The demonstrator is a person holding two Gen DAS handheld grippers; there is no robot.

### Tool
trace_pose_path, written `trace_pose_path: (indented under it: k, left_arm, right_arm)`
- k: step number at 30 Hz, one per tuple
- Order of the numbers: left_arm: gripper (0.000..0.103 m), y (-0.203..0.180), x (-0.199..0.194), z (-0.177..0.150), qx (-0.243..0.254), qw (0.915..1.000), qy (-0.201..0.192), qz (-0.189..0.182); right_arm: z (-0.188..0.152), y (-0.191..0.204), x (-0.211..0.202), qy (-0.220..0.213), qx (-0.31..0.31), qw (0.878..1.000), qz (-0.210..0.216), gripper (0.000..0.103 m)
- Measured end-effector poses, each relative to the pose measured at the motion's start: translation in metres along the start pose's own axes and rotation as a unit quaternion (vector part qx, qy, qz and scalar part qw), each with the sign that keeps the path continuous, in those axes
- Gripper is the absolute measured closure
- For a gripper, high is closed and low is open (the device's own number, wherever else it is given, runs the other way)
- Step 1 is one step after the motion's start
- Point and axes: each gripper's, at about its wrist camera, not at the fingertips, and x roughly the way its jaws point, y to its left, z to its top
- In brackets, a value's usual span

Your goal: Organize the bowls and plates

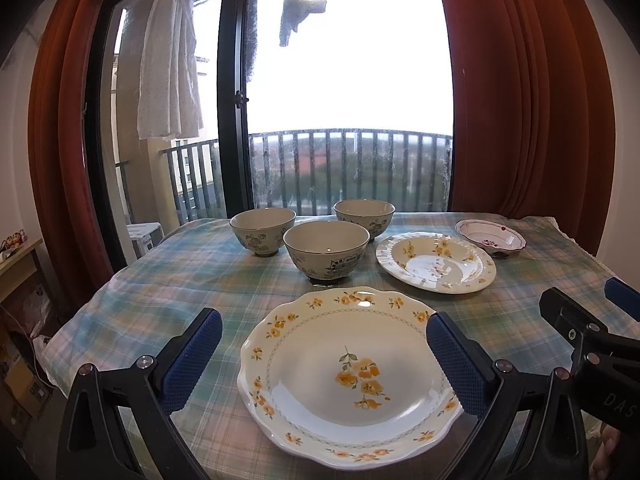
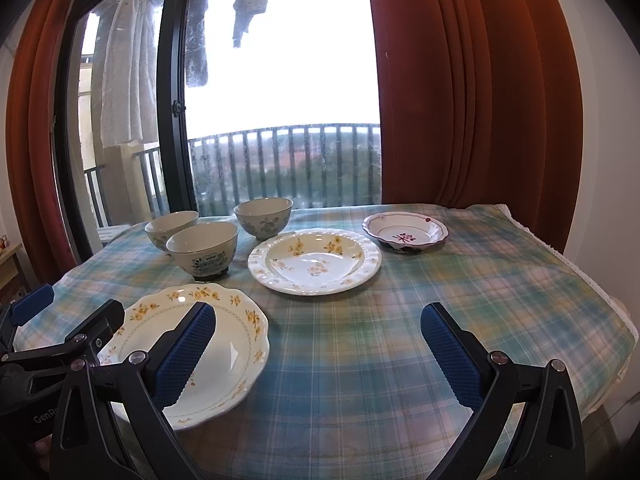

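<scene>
A cream plate with yellow flowers (image 1: 348, 376) lies near the table's front edge, also in the right wrist view (image 2: 228, 344). My left gripper (image 1: 320, 332) is open above it, holding nothing. A second yellow-flowered plate (image 1: 436, 262) (image 2: 314, 260) lies behind it. A small dish with a purple rim (image 1: 491, 236) (image 2: 405, 230) sits at the back right. Three grey-blue floral bowls (image 1: 326, 246) (image 1: 262, 228) (image 1: 364, 210) stand at the back left, also in the right wrist view (image 2: 202, 246). My right gripper (image 2: 318, 326) is open and empty over bare cloth, and shows in the left wrist view (image 1: 584, 312).
The table wears a blue-green plaid cloth (image 2: 400, 340). Red curtains (image 2: 460, 100) and a balcony door (image 1: 236, 100) stand behind the table. A low shelf (image 1: 16, 264) is at the far left. The table's right edge (image 2: 580, 272) drops off.
</scene>
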Motion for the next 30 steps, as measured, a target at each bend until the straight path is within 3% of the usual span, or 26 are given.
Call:
trace_pose_path:
  k: [30]
  left_arm:
    - [0.000,0.0003,-0.0023,-0.0004,0.000,1.0000,0.004,-0.001]
  right_arm:
    - [0.0002,-0.0012,-0.0006,0.003,0.001,1.000,-0.005,0.000]
